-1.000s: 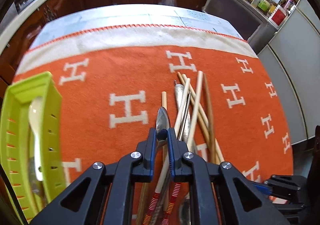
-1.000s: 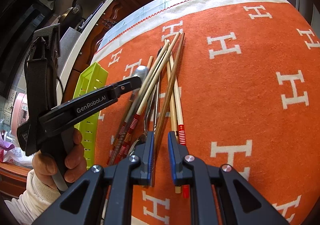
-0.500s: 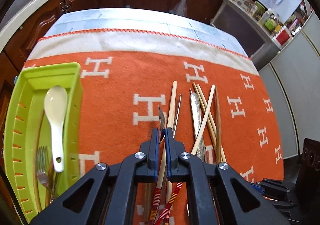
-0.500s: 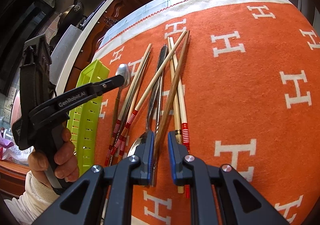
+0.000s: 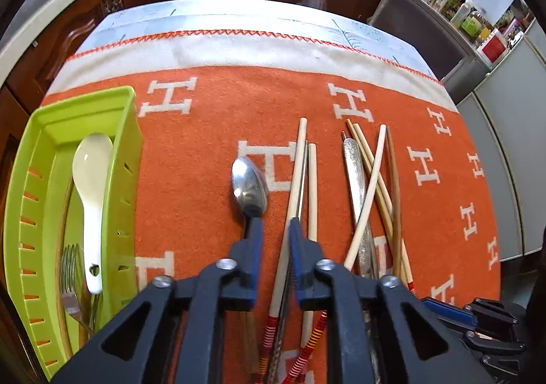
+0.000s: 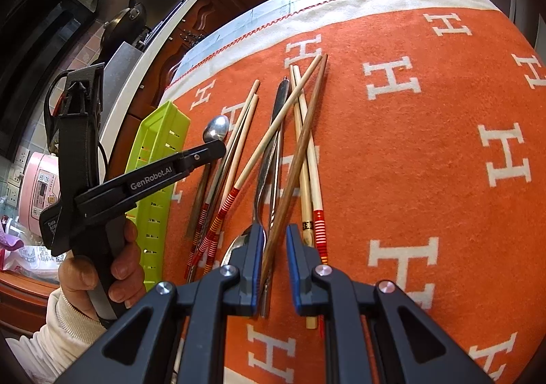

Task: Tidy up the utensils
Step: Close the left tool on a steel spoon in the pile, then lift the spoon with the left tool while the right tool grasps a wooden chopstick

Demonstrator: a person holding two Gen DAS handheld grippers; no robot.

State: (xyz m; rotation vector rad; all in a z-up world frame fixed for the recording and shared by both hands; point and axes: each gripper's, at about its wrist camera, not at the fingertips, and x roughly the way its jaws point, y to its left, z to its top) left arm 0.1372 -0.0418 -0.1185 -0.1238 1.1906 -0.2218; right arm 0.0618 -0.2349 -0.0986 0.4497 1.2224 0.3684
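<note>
Step in hand: sorting loose utensils from the cloth [image 5: 204, 111] into the tray [image 5: 129, 131] at the tabletop's left. Left gripper [image 5: 275, 247]: jaws slightly spread, pinching nothing visible, one finger over the neck of a metal spoon [image 5: 249, 182] lying left of the pile. Right gripper [image 6: 274, 247]: jaws spread astride a dark chopstick [image 6: 300, 152], not closed on it. Next move, as judged: close on one piece only, then carry it to the tray. Count: chopsticks [image 5: 372, 179], at least six wooden, overlap bars certainty; loose metal spoons, two, the second [image 6: 279, 101] in the pile; in the tray, one white spoon [image 5: 92, 162] and one fork [image 5: 68, 268].
</note>
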